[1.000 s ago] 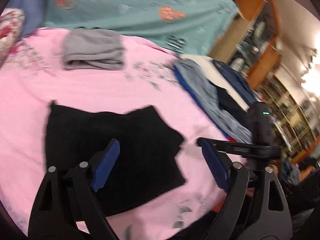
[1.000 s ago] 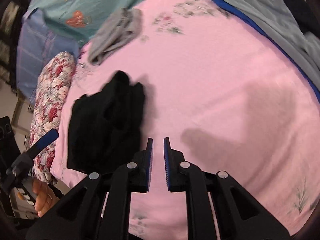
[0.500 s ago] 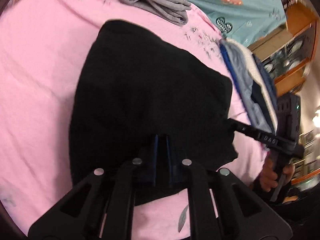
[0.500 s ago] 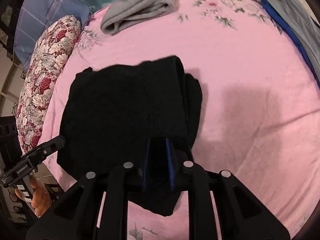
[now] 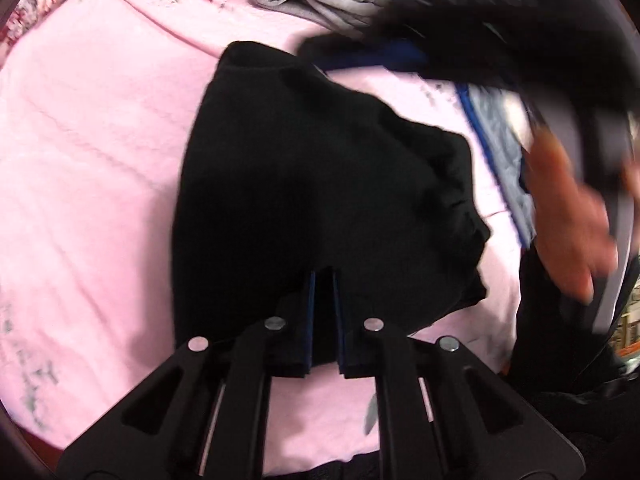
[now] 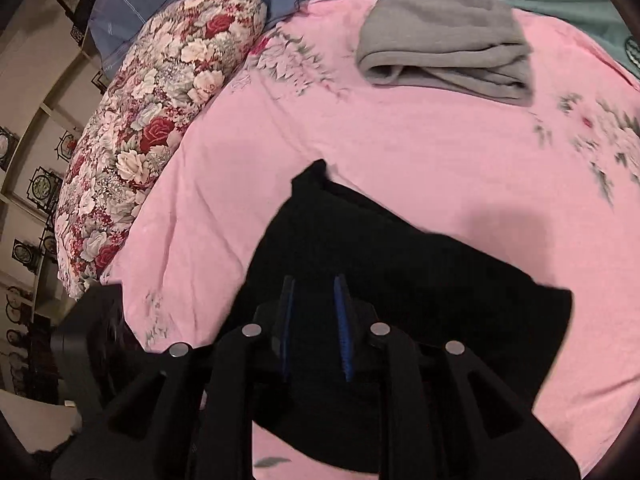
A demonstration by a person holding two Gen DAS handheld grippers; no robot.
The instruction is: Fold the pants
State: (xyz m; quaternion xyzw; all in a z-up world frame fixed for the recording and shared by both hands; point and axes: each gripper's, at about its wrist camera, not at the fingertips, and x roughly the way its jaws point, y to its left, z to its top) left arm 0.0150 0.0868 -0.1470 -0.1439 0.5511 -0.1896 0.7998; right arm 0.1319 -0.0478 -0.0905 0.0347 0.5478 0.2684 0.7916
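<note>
The black pants lie folded into a compact pad on the pink bedsheet. My left gripper is shut on the near edge of the pants. In the right wrist view the pants are lifted at the near edge, and my right gripper is shut on that edge with black cloth between its blue pads. The right gripper and the hand holding it show blurred at the right of the left wrist view.
A folded grey garment lies at the far side of the bed. A floral pillow lies at the left. A pile of blue and grey clothes sits at the right. The bed's front edge is close below both grippers.
The left gripper has gone from open to shut on the pants' edge. Both grippers have closed in on the pants and the right one now lifts its edge; the pants are folded smaller.
</note>
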